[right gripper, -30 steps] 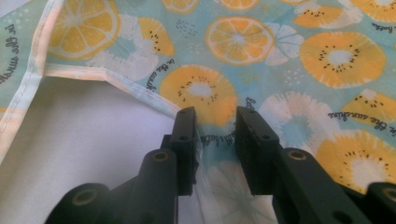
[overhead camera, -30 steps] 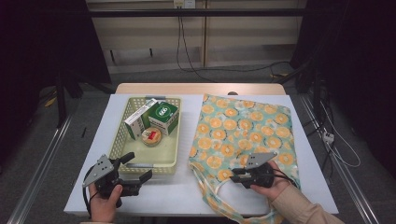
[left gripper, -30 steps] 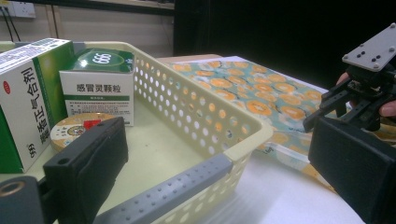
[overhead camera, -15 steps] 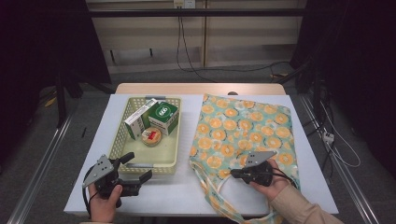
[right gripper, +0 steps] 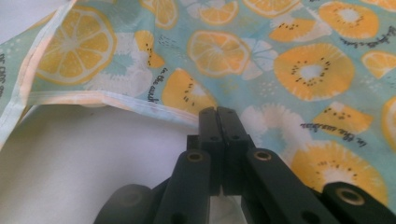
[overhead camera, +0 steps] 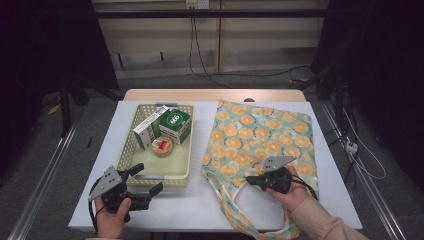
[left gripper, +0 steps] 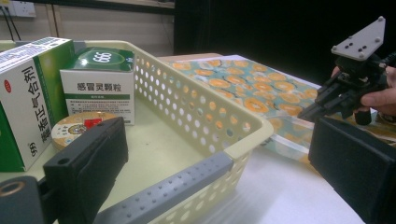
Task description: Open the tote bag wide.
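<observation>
- Left gripper (overhead camera: pixel 148 181), held in the person's left hand (overhead camera: pixel 111 220), sits at the table's near left corner with its jaws spread wide and nothing between them; one jaw reaches over the basket's near rim, the other stays outside it.
- Right gripper (overhead camera: pixel 248 179), in the right hand (overhead camera: pixel 290 192), rests low over the near part of the tote bag; in the right gripper view its jaws are pressed together right at the hem of the bag's opening, but I cannot tell whether any cloth is pinched between them.
- Tote bag (overhead camera: pixel 260 140), printed with orange slices, lies flat on the right half of the white table (overhead camera: pixel 200 210), its handle looping toward the near edge.
- Yellow perforated basket (overhead camera: pixel 131 145) stands on the left half of the table, just beside the bag.
- Inside the basket, toward its far end, lie a white-and-green box (overhead camera: pixel 149 128), a green box (overhead camera: pixel 175 125) touching it, and a small round tin (overhead camera: pixel 162 146) just in front of both.
</observation>
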Action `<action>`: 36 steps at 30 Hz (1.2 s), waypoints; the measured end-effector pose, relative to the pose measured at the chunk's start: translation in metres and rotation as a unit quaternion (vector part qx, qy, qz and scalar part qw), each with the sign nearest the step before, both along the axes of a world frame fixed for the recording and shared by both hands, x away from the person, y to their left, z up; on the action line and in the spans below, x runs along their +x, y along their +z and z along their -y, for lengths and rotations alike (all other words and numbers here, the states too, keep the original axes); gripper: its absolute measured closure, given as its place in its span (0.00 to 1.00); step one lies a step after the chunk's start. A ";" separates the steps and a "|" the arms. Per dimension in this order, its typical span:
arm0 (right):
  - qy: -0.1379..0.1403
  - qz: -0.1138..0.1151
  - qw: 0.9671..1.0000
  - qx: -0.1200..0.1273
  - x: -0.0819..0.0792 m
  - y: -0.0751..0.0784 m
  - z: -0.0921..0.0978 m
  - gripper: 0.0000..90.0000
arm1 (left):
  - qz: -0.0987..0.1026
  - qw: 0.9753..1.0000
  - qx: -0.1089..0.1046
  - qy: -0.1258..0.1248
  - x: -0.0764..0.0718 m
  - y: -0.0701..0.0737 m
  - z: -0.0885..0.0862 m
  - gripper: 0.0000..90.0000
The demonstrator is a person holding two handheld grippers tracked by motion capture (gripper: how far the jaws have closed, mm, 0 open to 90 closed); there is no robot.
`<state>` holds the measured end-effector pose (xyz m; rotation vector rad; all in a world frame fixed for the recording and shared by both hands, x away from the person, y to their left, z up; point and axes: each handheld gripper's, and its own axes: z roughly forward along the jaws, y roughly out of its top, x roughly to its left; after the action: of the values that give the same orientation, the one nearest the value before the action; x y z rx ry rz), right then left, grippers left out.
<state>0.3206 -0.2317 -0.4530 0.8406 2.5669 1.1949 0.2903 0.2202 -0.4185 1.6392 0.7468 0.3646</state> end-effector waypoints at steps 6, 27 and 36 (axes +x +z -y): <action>-0.015 0.008 1.000 -0.005 0.018 0.000 -0.001 1.00 | 0.001 1.000 0.002 -0.001 0.001 0.000 0.002 0.05; -0.106 0.015 0.994 0.013 0.080 -0.001 0.017 1.00 | -0.004 1.000 0.002 0.003 0.001 -0.001 -0.001 0.05; -0.083 -0.001 0.996 0.021 0.078 -0.001 -0.010 1.00 | -0.002 1.000 0.004 0.001 0.001 -0.001 0.000 0.05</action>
<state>0.3989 -0.2213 -0.4544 1.0405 2.4264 1.2022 0.2916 0.2199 -0.4192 1.6470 0.7507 0.3654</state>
